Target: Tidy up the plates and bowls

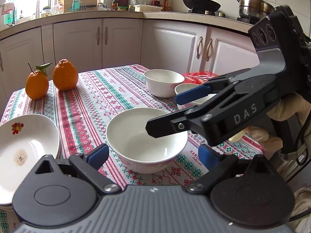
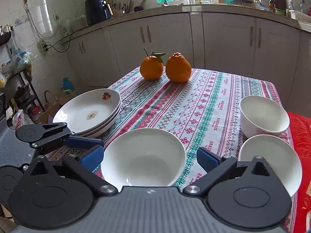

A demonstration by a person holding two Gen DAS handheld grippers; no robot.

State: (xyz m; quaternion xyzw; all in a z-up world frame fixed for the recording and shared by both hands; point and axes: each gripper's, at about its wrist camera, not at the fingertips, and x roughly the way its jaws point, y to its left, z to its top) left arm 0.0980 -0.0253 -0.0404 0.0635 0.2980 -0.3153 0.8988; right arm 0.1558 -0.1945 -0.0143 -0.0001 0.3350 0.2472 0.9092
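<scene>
Three round white ceramic bowls are counted on the patterned red-and-green tablecloth [image 2: 204,104]: the near bowl [image 2: 143,157], a second bowl [image 2: 272,161] just to its right, and a far bowl [image 2: 264,116] behind that one. Two or perhaps three white shallow plates form the plate stack [image 2: 89,112] to the left of the near bowl; the exact count cannot be told from the rims. Two oranges [image 2: 167,68] stand well beyond the near bowl, at the far table edge, and a red plastic bag [image 1: 200,77] lies by the far bowl.

Both claws are seen spread wide and nothing is held. The left gripper [image 1: 153,153] straddles the near bowl without its pads pressing on it; the right gripper [image 2: 149,157] hangs over the same bowl, likewise clear of it.

The step in hand is judged to be the gathering of the bowls into one nest. One rim should be pinched squarely, with one finger inside and one outside, and the bowl lifted level before it is lowered centred into another. The two grippers should be kept from crowding the same bowl.
</scene>
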